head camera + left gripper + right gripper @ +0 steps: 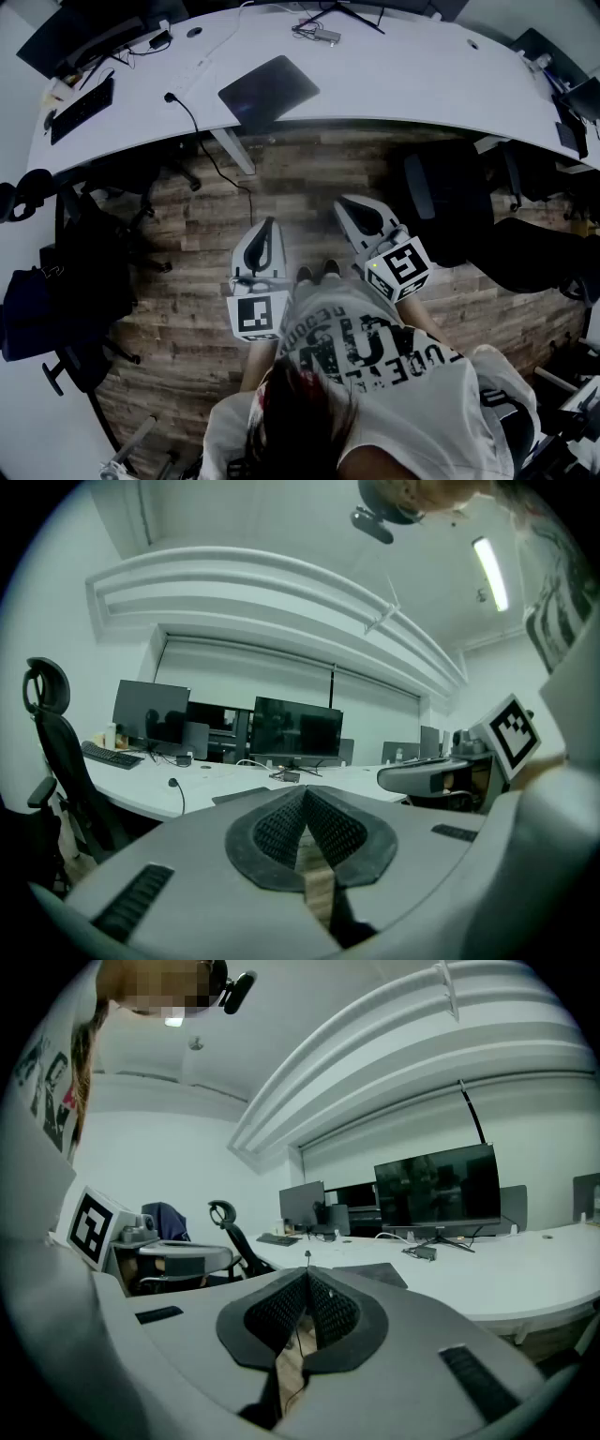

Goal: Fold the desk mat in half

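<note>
**Both Grippers Closed, Short of the Desk Mat**

We hold the left gripper (266,228) and the right gripper (351,202) side by side over the wooden floor (309,178), well apart from the worktop (394,75). Both sets of fingers are pressed together with nothing between them. The desk mat (269,89) lies flat and unfolded on the far worktop, left of centre.

I'm facing the curved white desk (403,80). The dark desk mat (269,89) lies flat near its front edge. A keyboard (82,109) sits far left, a small hub (322,36) lies by the monitor stand (352,13), and a black cable (183,108) trails over the edge.
</note>
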